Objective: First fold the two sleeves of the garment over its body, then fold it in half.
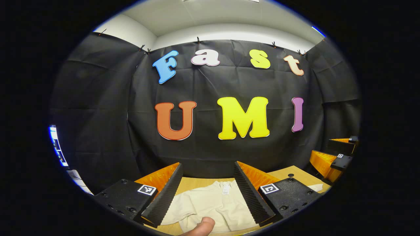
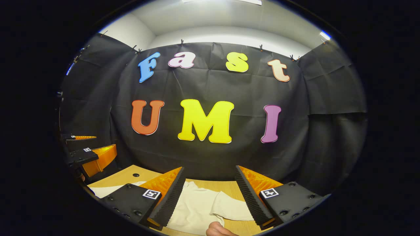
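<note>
Both the left gripper [image 1: 206, 193] and right gripper [image 2: 208, 195] hang spread and empty over the cream garment [image 1: 210, 206]. Risk, I'd say: limp cloth bunches if a pinch catches two layers.

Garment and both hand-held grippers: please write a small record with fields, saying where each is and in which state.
garment: pale cloth lying on the table, neck label toward the wall, not folded in half
table: light wood
sleeve: one lies out to the side in the right gripper view
left hand-held gripper: open, above the garment, holding nothing
right hand-held gripper: open, above the garment, holding nothing
fingertip: a person's at the bottom edge of the left gripper view
</note>
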Tool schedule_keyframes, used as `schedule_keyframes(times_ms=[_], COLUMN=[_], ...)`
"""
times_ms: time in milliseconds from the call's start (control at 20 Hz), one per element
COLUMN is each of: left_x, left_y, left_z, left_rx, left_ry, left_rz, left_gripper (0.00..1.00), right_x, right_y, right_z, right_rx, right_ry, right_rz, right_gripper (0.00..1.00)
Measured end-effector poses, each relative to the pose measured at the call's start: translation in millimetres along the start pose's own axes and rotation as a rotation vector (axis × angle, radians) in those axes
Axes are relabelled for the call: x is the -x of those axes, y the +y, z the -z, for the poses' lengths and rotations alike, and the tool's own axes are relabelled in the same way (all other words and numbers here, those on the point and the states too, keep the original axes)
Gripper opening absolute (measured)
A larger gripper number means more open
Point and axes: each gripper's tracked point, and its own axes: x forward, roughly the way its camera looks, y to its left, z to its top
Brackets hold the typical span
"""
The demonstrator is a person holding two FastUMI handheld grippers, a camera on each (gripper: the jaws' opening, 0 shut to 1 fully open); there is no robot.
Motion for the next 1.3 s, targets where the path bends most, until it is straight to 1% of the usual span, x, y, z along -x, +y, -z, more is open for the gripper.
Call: schedule_keyframes(times_ms=[100, 150, 250, 400, 450, 550, 700, 850, 950, 1000, 1150, 1200, 1300], left_x=[-0.5, -0.8, -0.3, -2.0, -2.9, 0.0, 3.5, 6.3, 12.0, 13.8, 20.5, 22.2, 28.6], left_y=[-6.3, -11.0, -19.6, -34.9, -41.4, -49.9, -72.3, -95.1, -112.7, -121.0, -135.0, -137.6, -138.3], left_z=[1.3, 2.7, 7.0, 11.8, 14.2, 21.8, 20.3, 14.5, 12.4, 13.6, 15.0, 16.9, 17.1], left_rx=[0.007, 0.009, 0.012, 0.009, 0.005, 0.004, -0.006, -0.056, -0.052, -0.049, -0.056, -0.065, -0.108], left_ry=[0.007, 0.013, 0.022, 0.036, 0.046, 0.063, 0.07, 0.053, 0.052, 0.057, 0.06, 0.065, 0.072], left_rz=[0.007, 0.011, 0.02, 0.023, 0.021, 0.006, 0.003, -0.002, -0.001, -0.005, -0.039, -0.046, -0.064], left_gripper=[0.99, 0.99, 0.99, 0.99, 0.99, 0.99, 0.99, 0.99, 0.99, 0.98, 0.99, 0.99, 0.99], right_x=[-2.9, -4.3, -9.4, -19.0, -20.5, -22.8, -27.0, -24.8, -24.6, -26.3, -30.9, -29.2, -27.6], right_y=[-11.0, -21.4, -46.6, -102.8, -124.2, -163.0, -228.1, -285.0, -317.0, -329.5, -364.7, -376.6, -392.8], right_z=[2.7, 5.4, 15.8, 40.2, 50.4, 73.7, 124.8, 188.0, 231.0, 251.8, 308.6, 327.6, 359.3], right_rx=[0.002, 0.002, -0.009, -0.022, -0.025, -0.029, -0.009, -0.044, -0.069, -0.085, -0.14, -0.151, -0.192], right_ry=[0.002, 0.008, 0.028, 0.072, 0.085, 0.107, 0.184, 0.316, 0.397, 0.437, 0.54, 0.586, 0.671], right_rz=[0.014, 0.028, 0.067, 0.163, 0.194, 0.233, 0.31, 0.368, 0.405, 0.421, 0.459, 0.487, 0.536], right_gripper=[0.94, 0.93, 0.94, 0.94, 0.92, 0.94, 0.94, 0.94, 0.95, 0.93, 0.94, 0.95, 0.93])
